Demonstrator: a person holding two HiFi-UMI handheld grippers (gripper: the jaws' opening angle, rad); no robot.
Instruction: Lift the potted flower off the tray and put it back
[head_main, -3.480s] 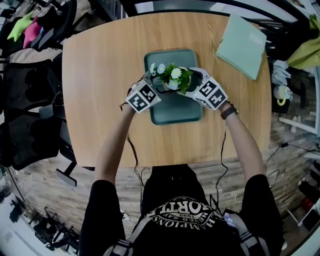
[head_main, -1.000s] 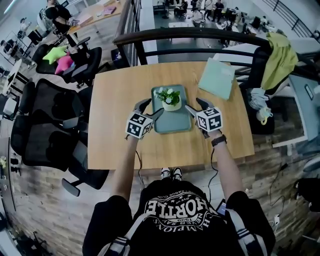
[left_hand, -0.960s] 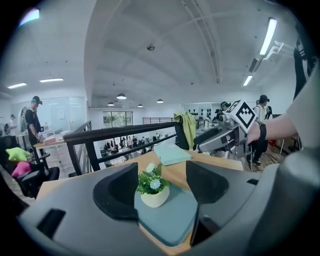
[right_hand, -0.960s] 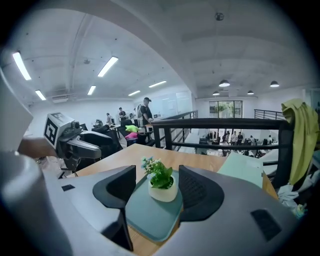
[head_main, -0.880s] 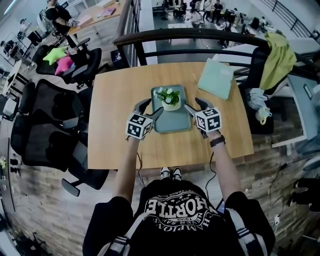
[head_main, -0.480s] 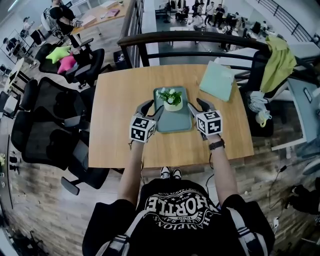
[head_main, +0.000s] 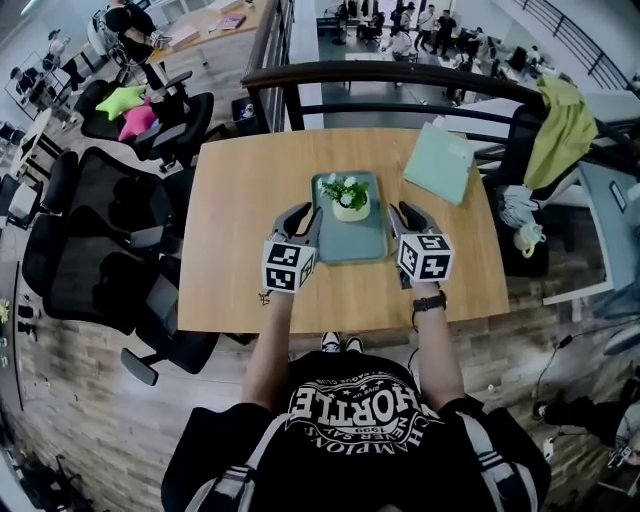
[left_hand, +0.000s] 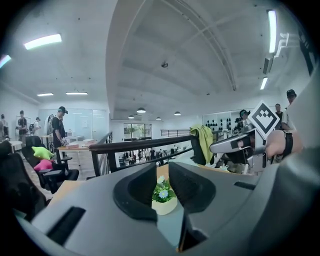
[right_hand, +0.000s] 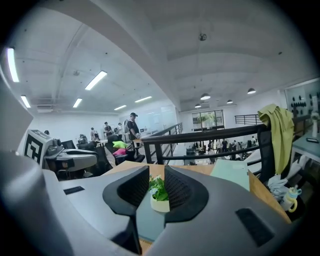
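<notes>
- pot (head_main: 350, 203) stands upright on tray (head_main: 352, 243), ahead of and between both grippers, roughly equally near each.
- left gripper (head_main: 300, 214) and right gripper (head_main: 407, 214): jaws closing on nothing, narrow gap.

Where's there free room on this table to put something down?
Bare: the whole left side of the table, from the tray out to the edge, and the tray's near half, in front of the pot. Crowded: the far right corner, under the folder.

Potted flower (left_hand: 164, 200) partly behind jaws of left gripper (left_hand: 162, 175)
</notes>
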